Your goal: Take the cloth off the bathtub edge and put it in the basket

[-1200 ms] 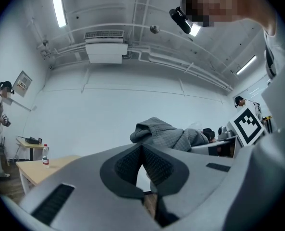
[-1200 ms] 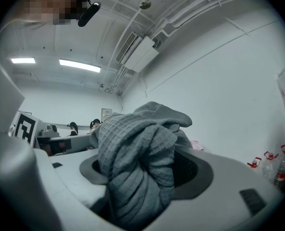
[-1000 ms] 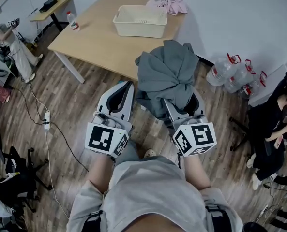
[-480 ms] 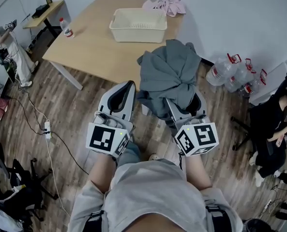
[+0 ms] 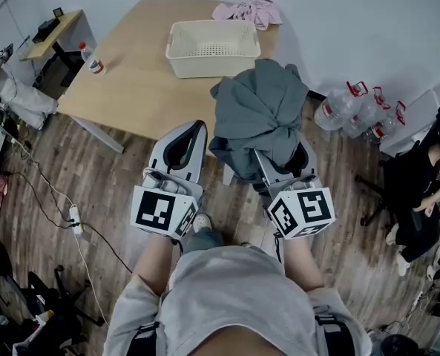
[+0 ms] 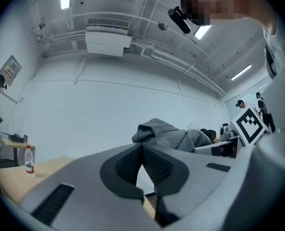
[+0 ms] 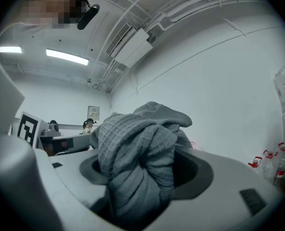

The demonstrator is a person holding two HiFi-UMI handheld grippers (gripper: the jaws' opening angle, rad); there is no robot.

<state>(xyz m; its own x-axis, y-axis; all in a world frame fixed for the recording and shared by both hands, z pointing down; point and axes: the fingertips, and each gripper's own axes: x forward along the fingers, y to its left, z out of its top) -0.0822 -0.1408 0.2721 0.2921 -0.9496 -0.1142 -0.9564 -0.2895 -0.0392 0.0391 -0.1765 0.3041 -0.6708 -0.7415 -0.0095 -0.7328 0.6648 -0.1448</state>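
Note:
A grey waffle-weave cloth [image 5: 258,113] is bunched between the jaws of my right gripper [image 5: 275,165] and piles up over its tips; in the right gripper view the cloth [image 7: 137,162] fills the gap between the pads. My left gripper [image 5: 190,136] is held level beside it, shut, with nothing in it; its pads [image 6: 154,165] meet in the left gripper view, where the cloth [image 6: 171,134] shows to the right. A cream plastic basket [image 5: 212,48], with nothing in it, stands on the far part of a wooden table [image 5: 130,87], ahead of both grippers.
A pink cloth [image 5: 249,10] lies at the table's far edge behind the basket, and a small bottle [image 5: 92,61] stands at the table's left. Large water bottles [image 5: 357,117] lie by the wall at right. A seated person [image 5: 420,191] is far right. Cables [image 5: 71,213] run across the wooden floor.
The table and basket have shifted slightly nearer and lower in the head view. Both grippers keep their pose, and the grey cloth stays in the right one.

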